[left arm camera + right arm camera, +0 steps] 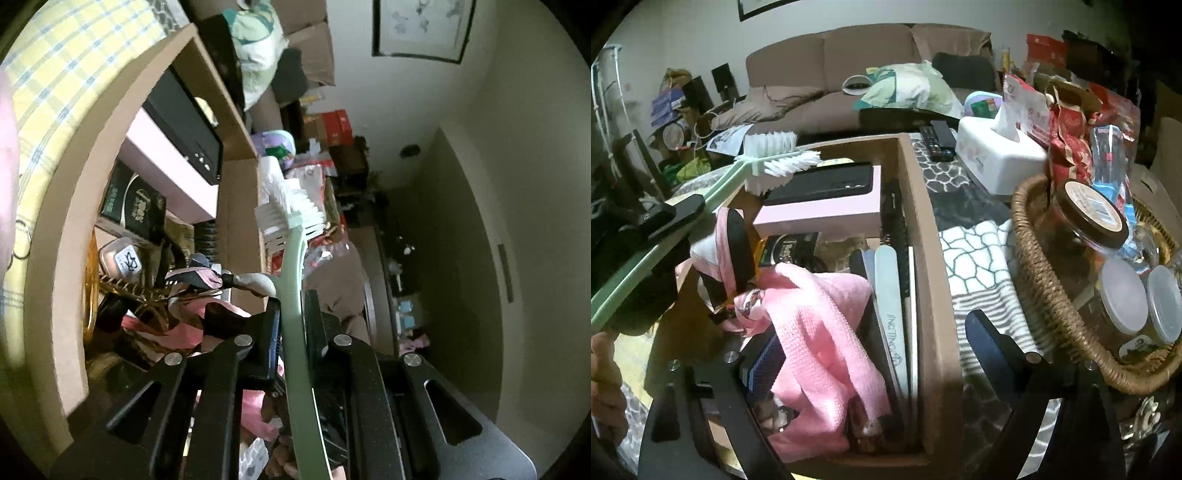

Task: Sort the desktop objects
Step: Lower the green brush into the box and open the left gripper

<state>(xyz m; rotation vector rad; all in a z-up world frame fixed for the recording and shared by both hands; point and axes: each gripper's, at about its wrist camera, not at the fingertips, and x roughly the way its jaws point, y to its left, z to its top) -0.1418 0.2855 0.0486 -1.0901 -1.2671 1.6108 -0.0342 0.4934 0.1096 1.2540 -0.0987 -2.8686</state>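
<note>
My left gripper (291,314) is shut on the handle of a pale green brush (295,295) with white bristles (284,206). It holds the brush tilted above the far left corner of a brown cardboard box (931,258). The brush also shows in the right wrist view (768,158), with the left gripper (670,218) clamped on its handle. My right gripper (875,354) is open and empty, low over the near end of the box. The box holds a pink cloth (820,314), nail files (892,306), a black phone (820,184) on a pink box, and a scarf.
A wicker basket (1052,314) with jars and lidded tubs stands right of the box. A white tissue box (997,155), remotes (938,140) and red snack bags sit behind. A brown sofa (849,74) is at the back. A patterned cloth covers the table.
</note>
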